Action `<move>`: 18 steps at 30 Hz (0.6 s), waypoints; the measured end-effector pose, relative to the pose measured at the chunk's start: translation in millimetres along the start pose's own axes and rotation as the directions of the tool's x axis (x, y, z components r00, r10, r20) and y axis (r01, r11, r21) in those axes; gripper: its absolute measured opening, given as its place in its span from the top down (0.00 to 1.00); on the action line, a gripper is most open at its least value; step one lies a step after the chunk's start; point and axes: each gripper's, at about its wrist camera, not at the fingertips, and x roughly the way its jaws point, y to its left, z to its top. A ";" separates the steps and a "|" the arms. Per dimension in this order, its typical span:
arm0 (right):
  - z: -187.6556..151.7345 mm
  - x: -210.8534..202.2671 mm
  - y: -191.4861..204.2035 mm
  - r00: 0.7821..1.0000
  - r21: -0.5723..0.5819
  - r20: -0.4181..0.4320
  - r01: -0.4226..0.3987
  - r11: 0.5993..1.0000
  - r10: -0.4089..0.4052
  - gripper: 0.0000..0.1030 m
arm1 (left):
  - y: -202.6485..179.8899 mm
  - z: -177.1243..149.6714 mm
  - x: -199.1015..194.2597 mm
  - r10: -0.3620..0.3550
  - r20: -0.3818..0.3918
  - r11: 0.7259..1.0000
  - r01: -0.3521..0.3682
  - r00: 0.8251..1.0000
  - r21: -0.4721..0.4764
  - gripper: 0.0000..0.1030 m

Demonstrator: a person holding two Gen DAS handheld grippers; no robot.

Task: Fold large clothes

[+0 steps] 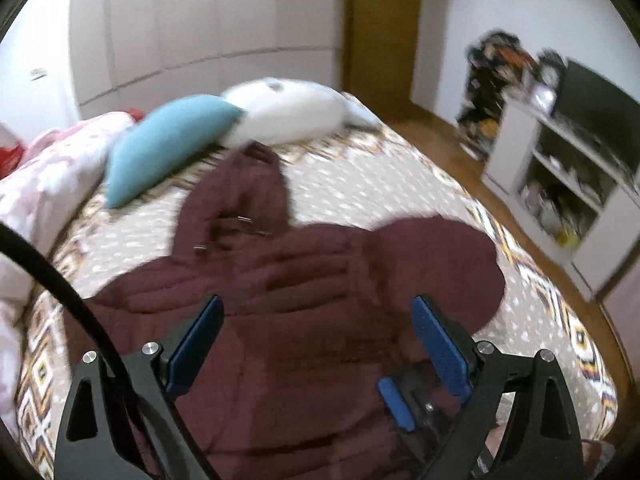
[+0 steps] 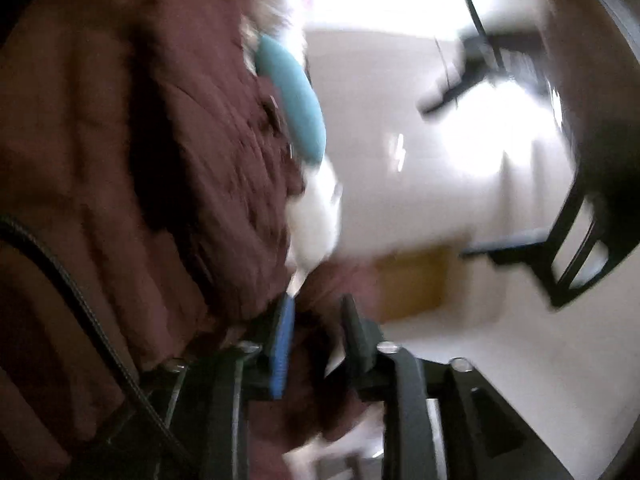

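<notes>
A large maroon quilted jacket lies spread on the patterned bedspread, its hood toward the pillows. My left gripper hovers over the jacket's middle, jaws wide open and holding nothing. In the blurred right wrist view the jacket fills the left side. My right gripper lies low at the jacket's edge. Its jaws are partly apart, with a fold of maroon fabric loosely between them and a gap showing beside one finger. A blue pad of that gripper shows in the left wrist view.
A teal pillow and a white pillow lie at the head of the bed. Pink bedding is heaped at the left. A white shelf unit with a dark screen stands across the wooden floor.
</notes>
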 end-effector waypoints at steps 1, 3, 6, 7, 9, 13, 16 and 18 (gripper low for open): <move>4.8 -4.3 4.3 0.999 -0.096 0.043 0.033 0.995 -0.029 0.54 | 13.2 -2.7 -11.0 0.013 0.014 1.000 -0.013 1.000 -0.013 0.09; 8.4 -7.1 -2.0 0.999 -0.137 0.038 0.007 0.990 -0.002 0.52 | 29.4 -9.6 -24.9 0.020 0.018 1.000 -0.020 1.000 -0.022 0.09; -10.2 -17.4 -42.9 0.990 0.030 -0.066 -0.120 0.992 0.122 0.50 | 45.3 -25.3 -41.6 0.039 0.037 0.999 -0.038 0.999 -0.020 0.09; -23.7 -20.0 -62.4 0.973 0.154 -0.110 -0.185 0.971 0.203 0.48 | 48.4 -32.0 -45.3 0.038 0.043 0.999 -0.038 0.998 -0.015 0.09; -59.5 -12.8 -99.2 0.917 0.418 -0.170 -0.265 0.869 0.361 0.48 | 51.9 -44.9 -49.1 0.041 0.051 0.999 -0.040 0.998 -0.009 0.09; -157.1 51.4 -151.0 0.790 0.840 -0.224 -0.140 0.525 0.570 0.48 | 54.5 -75.2 -44.2 0.030 0.032 0.999 -0.030 0.999 -0.012 0.09; -212.4 101.0 -157.6 0.699 0.985 -0.050 -0.084 0.151 0.713 0.45 | 62.8 -89.8 -37.5 0.006 0.016 0.998 -0.005 1.000 -0.061 0.09; -237.0 130.7 -145.0 0.628 0.996 0.084 -0.041 -0.075 0.774 0.45 | 70.2 -96.2 -32.9 -0.015 -0.001 0.995 0.015 1.000 -0.103 0.09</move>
